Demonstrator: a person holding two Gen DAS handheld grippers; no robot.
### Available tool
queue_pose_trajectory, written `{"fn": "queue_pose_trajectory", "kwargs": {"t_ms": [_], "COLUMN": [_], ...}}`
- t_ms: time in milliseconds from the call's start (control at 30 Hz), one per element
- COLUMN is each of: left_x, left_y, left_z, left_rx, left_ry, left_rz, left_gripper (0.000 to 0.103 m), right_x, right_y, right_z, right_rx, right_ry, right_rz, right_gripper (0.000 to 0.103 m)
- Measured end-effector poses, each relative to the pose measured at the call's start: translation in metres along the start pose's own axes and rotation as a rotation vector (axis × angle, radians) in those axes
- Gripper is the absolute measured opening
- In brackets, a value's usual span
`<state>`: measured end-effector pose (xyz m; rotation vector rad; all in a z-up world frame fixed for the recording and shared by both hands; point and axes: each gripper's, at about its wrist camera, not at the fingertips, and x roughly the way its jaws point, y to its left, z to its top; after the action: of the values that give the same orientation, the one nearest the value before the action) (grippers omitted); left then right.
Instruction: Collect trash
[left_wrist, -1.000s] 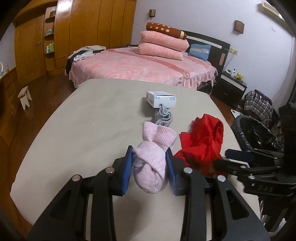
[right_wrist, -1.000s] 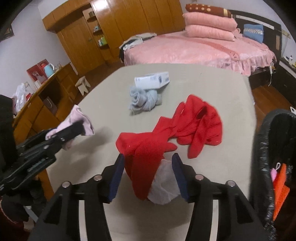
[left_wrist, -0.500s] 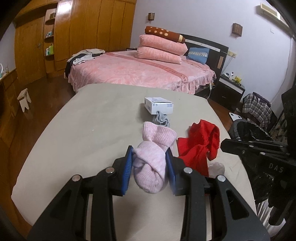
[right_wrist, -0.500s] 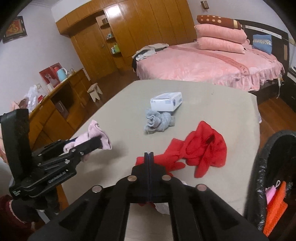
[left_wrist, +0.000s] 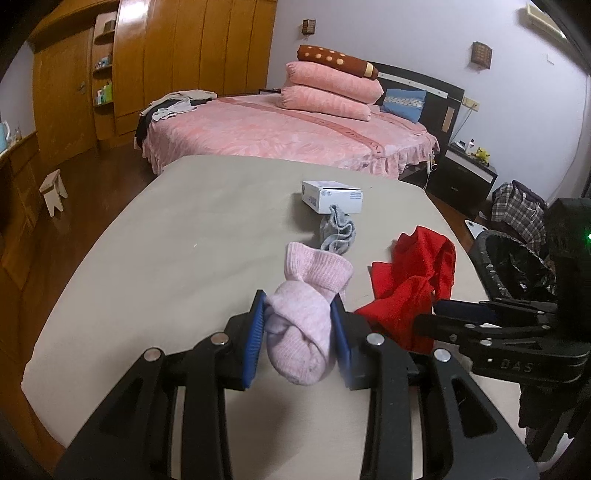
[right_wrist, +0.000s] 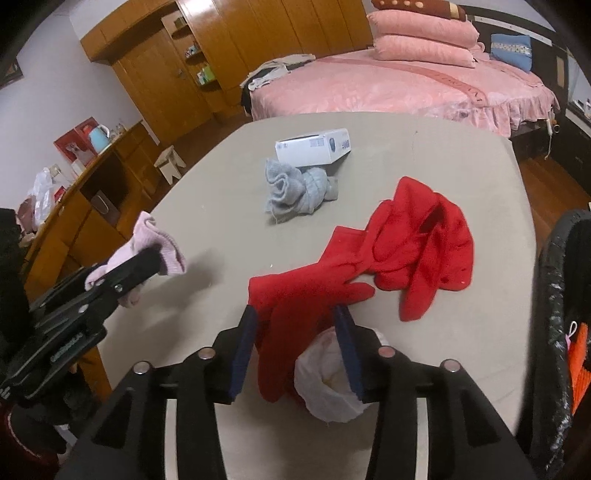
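My left gripper (left_wrist: 297, 306) is shut on a pink sock (left_wrist: 303, 325), held just above the beige table (left_wrist: 177, 258); in the right wrist view this gripper (right_wrist: 155, 258) hangs at the left edge. My right gripper (right_wrist: 297, 314) is low over the table with its jaws opening. A red glove (right_wrist: 295, 295) and a crumpled white tissue (right_wrist: 325, 387) lie between its blue pads, and I see no squeeze on either. A second red glove (right_wrist: 424, 240) lies just beyond. The black-lined trash bin (right_wrist: 561, 295) stands at the table's right edge.
A grey sock (right_wrist: 295, 188) and a white box (right_wrist: 314, 146) lie farther back on the table. Orange and pink items (right_wrist: 578, 365) sit inside the bin. A pink bed (left_wrist: 288, 136) stands behind, a wooden wardrobe (left_wrist: 184, 55) and cabinets to the left.
Half a second ago the right jaws were shut and raised off the table; now they stand apart, low around the red glove and tissue. The left gripper has kept the pink sock and stayed put.
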<state>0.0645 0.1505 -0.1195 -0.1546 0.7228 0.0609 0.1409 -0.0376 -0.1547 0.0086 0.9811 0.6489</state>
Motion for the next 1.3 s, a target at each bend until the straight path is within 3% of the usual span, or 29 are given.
{"fn": "queue_pose_trajectory", "kwargs": {"t_ms": [133,200,267,767,1000,1300], "left_x": [0.0,0.0,0.001,-0.02,-0.034,-0.024], "left_y": [0.001,0.003,0.005,-0.003,-0.037,-0.12], "left_z": [0.0,-0.001,0.0,0.023,0.049,0.069], "left_rx": [-0.001,-0.002,-0.005,0.005,0.052,0.153], "left_ry": [0.001,0.001,0.002,-0.071,-0.123,-0.131], "left_rz": [-0.001,-0.001,-0.002,-0.02,-0.086,-0.233], "left_gripper": [0.033,0.033,0.033,0.033,0.033,0.033], "right_x": [0.012,0.017,0.017,-0.075,-0.133,-0.194], "right_y": [0.005,0.009,0.014,0.038,0.01,-0.062], "right_z": [0.003,0.003,0.002,0.033,0.039,0.019], "right_rx": [-0.003,-0.013,-0.026,-0.105,-0.083,-0.003], "right_ry": [0.032,0.05,0.05,-0.187,-0.286,-0.344], "right_rz": [0.005,0.02,0.028,0.075,0.039,-0.113], "right_gripper": [0.04,0.019,0.009,0.008,0.008,0.008]}}
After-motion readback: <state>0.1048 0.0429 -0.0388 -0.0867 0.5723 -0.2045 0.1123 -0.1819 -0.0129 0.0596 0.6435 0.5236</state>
